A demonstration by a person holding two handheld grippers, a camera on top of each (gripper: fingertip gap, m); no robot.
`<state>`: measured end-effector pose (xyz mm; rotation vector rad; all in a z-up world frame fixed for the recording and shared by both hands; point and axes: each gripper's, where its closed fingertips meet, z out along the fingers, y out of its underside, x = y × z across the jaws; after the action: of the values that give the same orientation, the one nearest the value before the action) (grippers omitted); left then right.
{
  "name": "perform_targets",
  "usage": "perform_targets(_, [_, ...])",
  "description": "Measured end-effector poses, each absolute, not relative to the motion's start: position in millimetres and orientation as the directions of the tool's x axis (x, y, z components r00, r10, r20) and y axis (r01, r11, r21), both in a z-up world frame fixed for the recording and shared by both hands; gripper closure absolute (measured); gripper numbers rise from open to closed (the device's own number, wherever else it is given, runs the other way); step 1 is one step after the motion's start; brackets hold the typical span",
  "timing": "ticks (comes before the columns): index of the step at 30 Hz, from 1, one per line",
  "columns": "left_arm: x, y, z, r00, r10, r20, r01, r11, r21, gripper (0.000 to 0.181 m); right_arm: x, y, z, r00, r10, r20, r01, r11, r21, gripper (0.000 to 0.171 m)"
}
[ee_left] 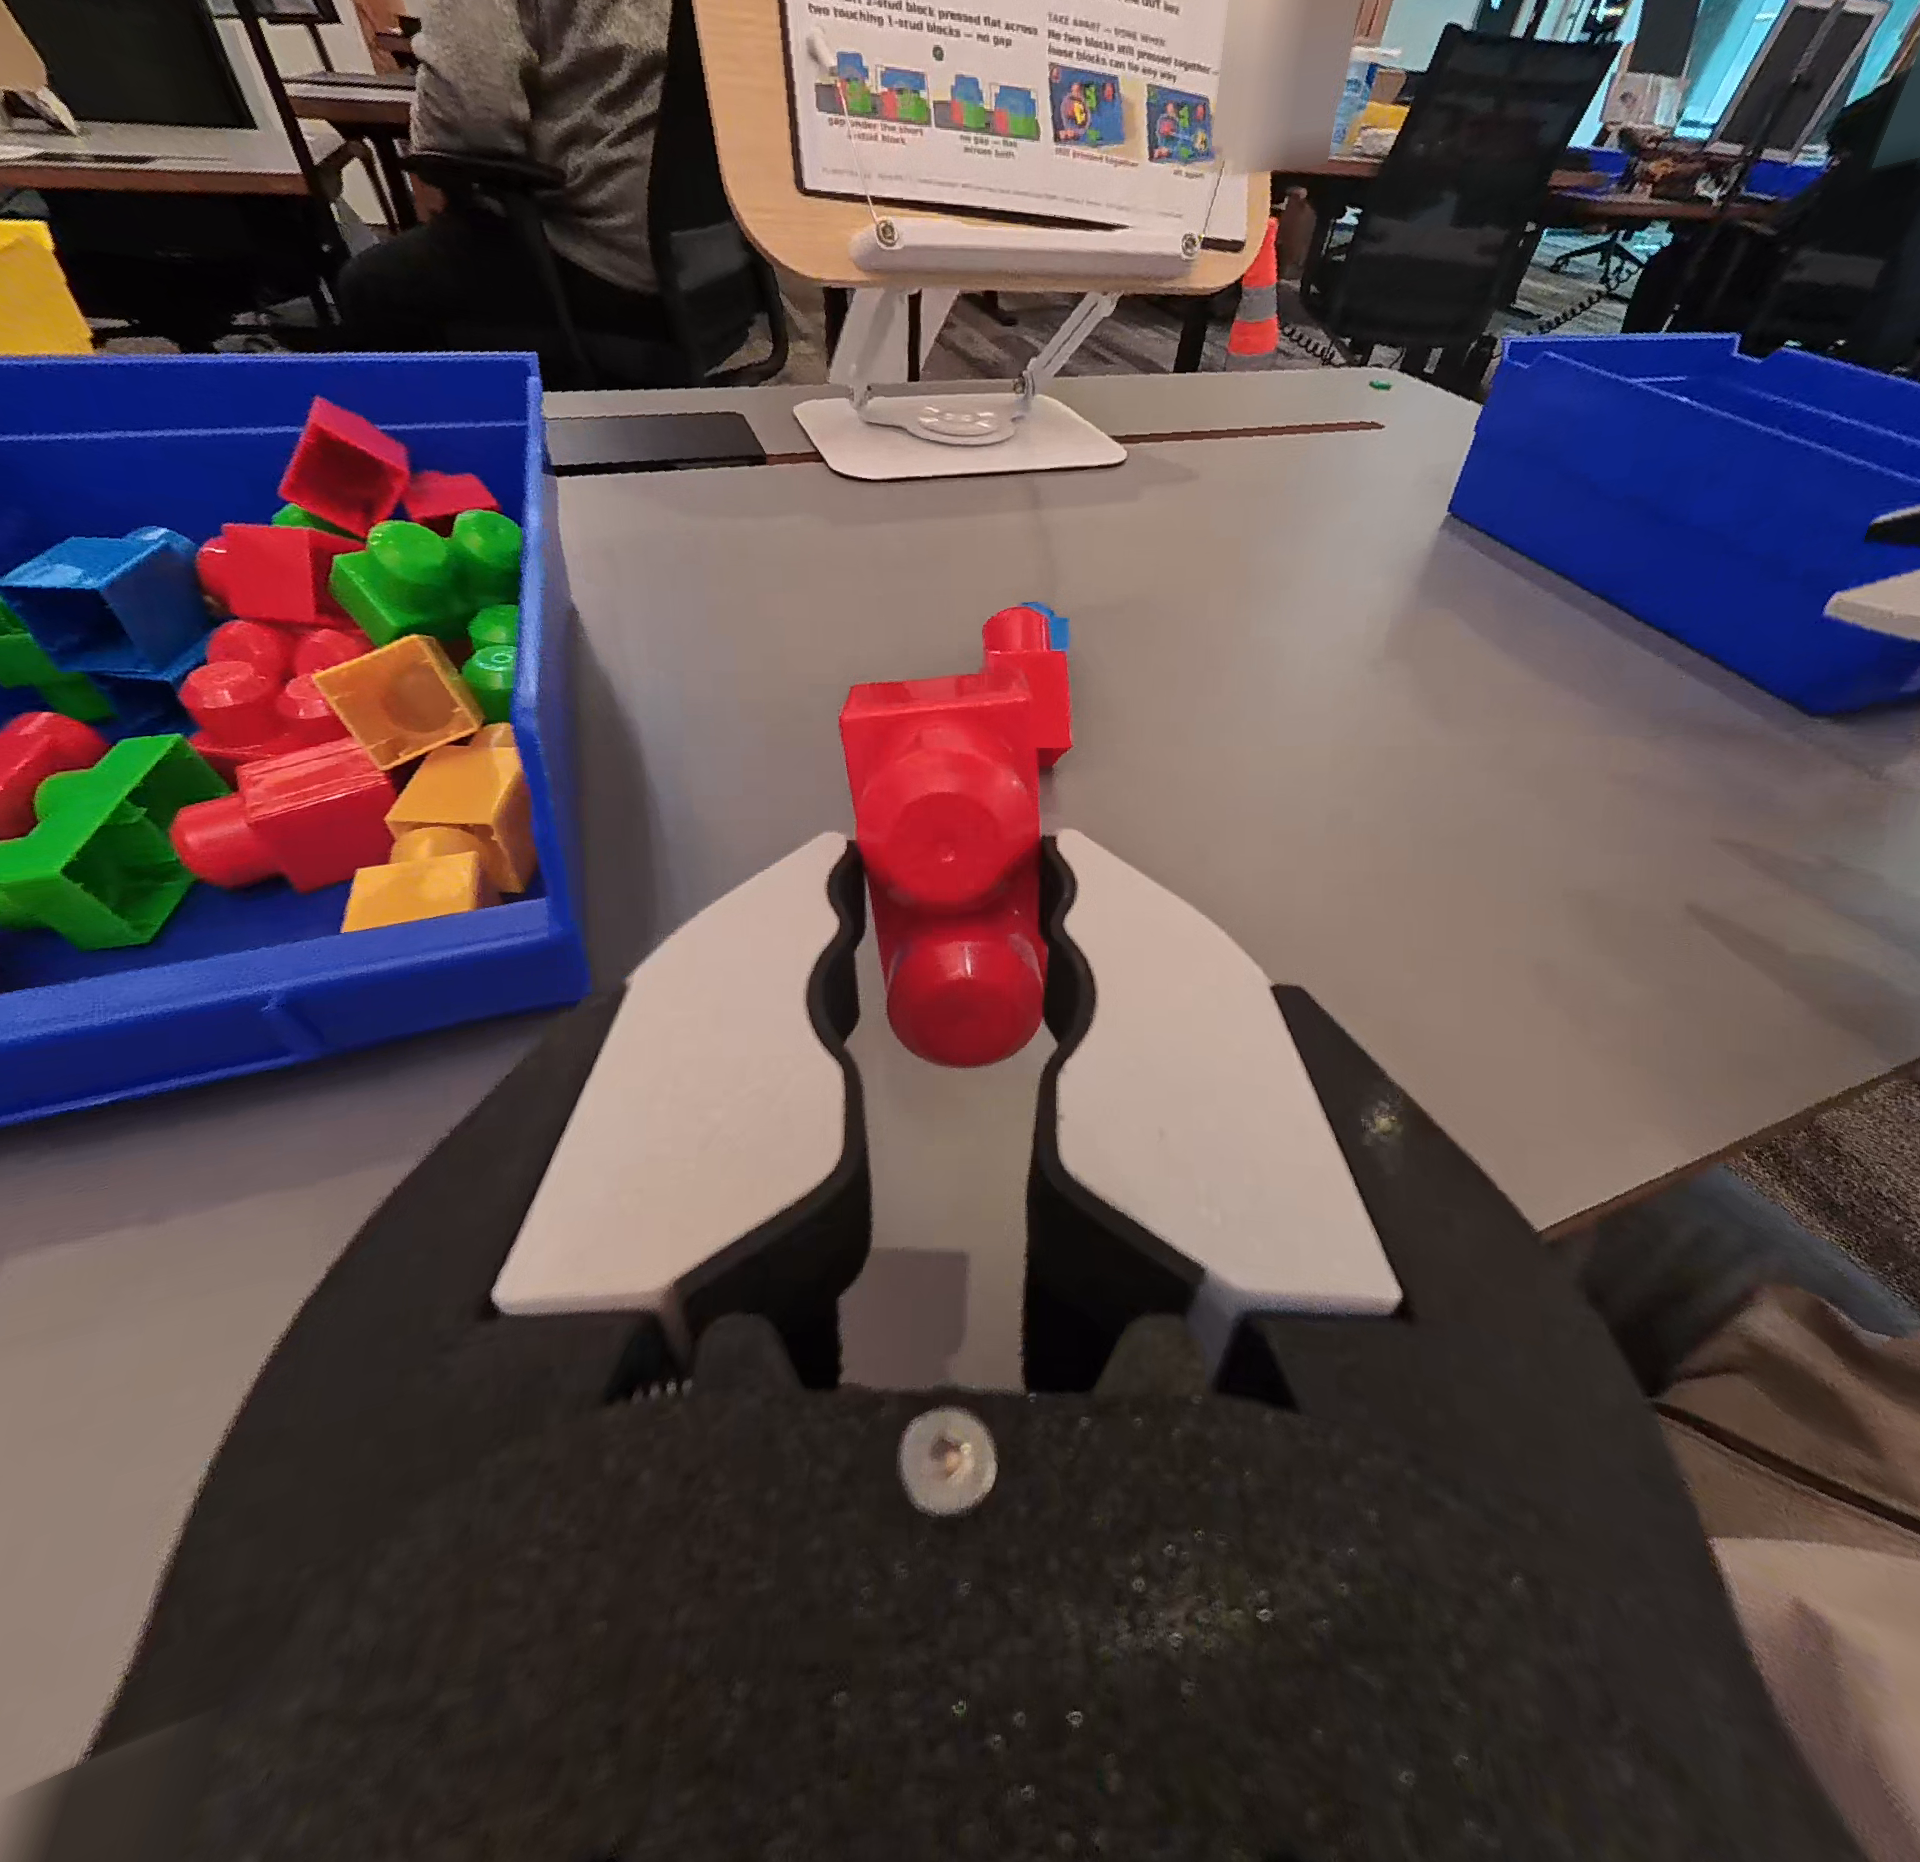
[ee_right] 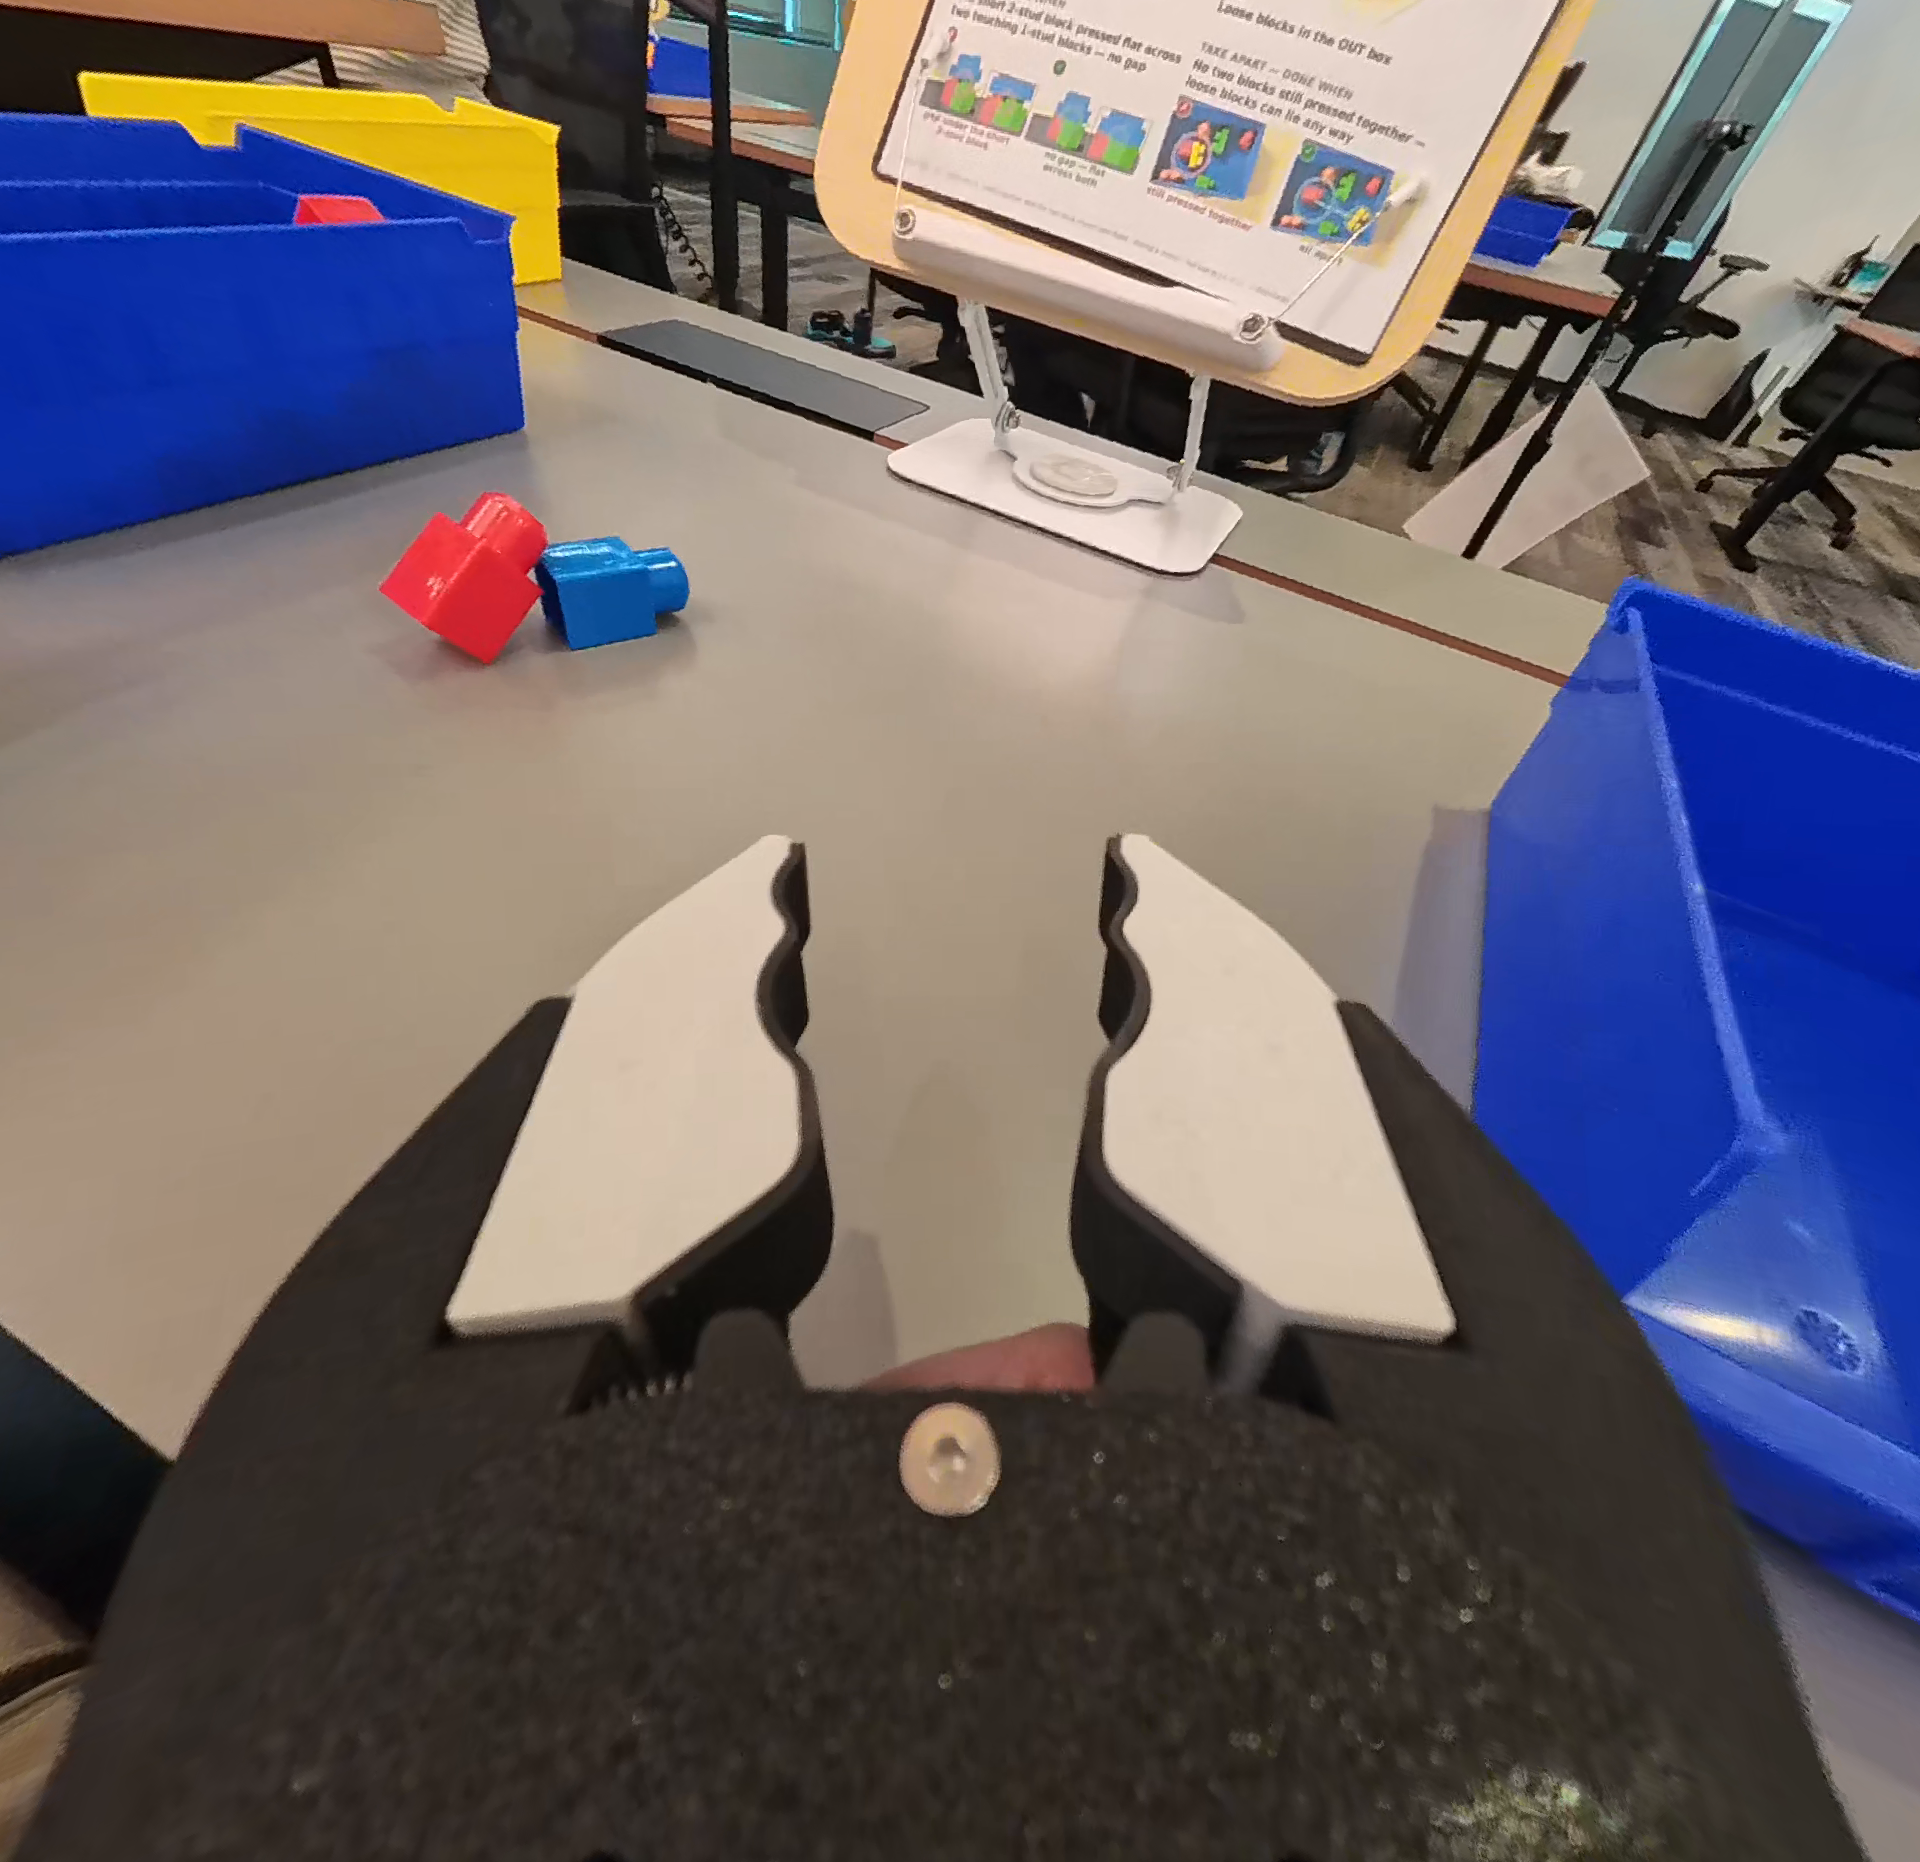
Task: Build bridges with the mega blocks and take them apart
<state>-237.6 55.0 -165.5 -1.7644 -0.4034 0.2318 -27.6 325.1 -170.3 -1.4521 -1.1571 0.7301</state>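
Between left fingers (ee_left: 727,1033), red two-stud block (ee_left: 951,877).

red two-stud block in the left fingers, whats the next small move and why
Probably carry the red two-stud block, clamped in the left gripper, forward toward the small red block and blue block. Both lie tipped on the table, touching, so the open, empty right gripper likely has to stand them upright first.
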Motion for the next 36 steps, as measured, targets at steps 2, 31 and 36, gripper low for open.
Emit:
perform_targets(2, [-234.1, 61.0, -165.3, 0.927, 0.372, 0.051, 0.137, -0.207, -0.969, 0.150, -26.5, 327.3, -170.2, 0.338, 0.930, 0.146, 0.261, 0.056, -0.964, 0.117])
perform_targets(31, [-153.5, 351.4, -249.2, 0.640, -0.766, -0.070, -0.763, -0.621, -0.180, 0.149, -8.8, 342.6, -157.6, 0.364, 0.923, 0.121, 0.231, 0.036, -0.972, 0.118])
perform_targets(36, [-157.3, 353.8, -254.9, 0.649, -0.759, -0.051, -0.755, -0.635, -0.161, 0.149, -8.1, 342.6, -157.2, 0.367, 0.922, 0.127, 0.235, 0.040, -0.971, 0.118])
